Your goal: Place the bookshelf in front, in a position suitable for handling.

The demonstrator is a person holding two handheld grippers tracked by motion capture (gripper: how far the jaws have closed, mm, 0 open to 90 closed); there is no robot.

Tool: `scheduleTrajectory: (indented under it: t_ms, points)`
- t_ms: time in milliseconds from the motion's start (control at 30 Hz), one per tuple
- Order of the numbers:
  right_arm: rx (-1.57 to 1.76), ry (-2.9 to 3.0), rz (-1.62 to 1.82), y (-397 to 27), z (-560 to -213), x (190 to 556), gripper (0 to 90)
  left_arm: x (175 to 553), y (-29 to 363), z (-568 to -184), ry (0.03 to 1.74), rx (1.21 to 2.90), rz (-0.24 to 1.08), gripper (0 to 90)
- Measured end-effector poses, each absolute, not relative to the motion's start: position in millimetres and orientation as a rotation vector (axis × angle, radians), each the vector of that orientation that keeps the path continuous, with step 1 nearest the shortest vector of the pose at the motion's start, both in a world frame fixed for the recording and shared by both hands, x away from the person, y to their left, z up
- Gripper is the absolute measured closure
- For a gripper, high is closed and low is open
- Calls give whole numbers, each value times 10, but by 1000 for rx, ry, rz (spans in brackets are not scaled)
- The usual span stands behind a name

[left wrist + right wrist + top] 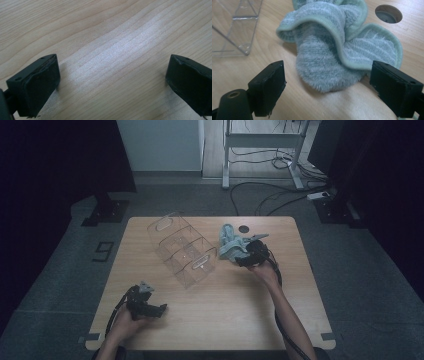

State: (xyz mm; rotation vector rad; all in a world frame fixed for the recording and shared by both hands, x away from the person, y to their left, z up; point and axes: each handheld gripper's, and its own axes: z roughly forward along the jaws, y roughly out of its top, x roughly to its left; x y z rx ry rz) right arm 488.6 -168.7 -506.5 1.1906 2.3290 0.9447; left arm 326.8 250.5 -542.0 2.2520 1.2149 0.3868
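Pale green terry cloth, a small towel bunched into folds, lies in the upper middle of the right gripper view, its lower fold sitting between the two black jaws without either pad pressing on it. The right gripper stands wide apart there, and its jaws are not gripping the cloth. In the high view the same towel rests right of centre on the wooden table, with the right gripper just beside its right edge, held in the person's right hand.

That close view also shows a round hole in the tabletop at the upper right, and a corner of a clear plastic organiser box at the upper left. From above, the box shows its inner dividers and lies tilted at the centre of the frame, just left of the towel.

At the lower left of the high view, the left gripper sits low over the table, well apart from the box. The left gripper view shows its jaws spread wide over bare wood grain, with nothing between them.
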Motion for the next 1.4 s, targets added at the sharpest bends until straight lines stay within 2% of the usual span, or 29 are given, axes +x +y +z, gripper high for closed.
scheduleTrajectory:
  t_ms: [633,767,967,1067,1400]
  points:
    - [1205,2325,915,-1560,-5240,5163,152,3268,2501,-5422,1210,2251,388,0]
    - [1222,2333,906,-1548,-5298,5190,210,3268,2501,-5422,1210,2251,388,0]
    - [1233,2366,900,-1551,-5308,5175,428,3268,2501,-5422,1210,2251,387,0]
    - [1237,2369,889,-1547,-5292,5160,500,3268,2500,-5422,1210,2251,388,0]
    - [1212,2349,874,-1552,-5164,5115,540,3267,2494,-5423,1208,2251,388,0]
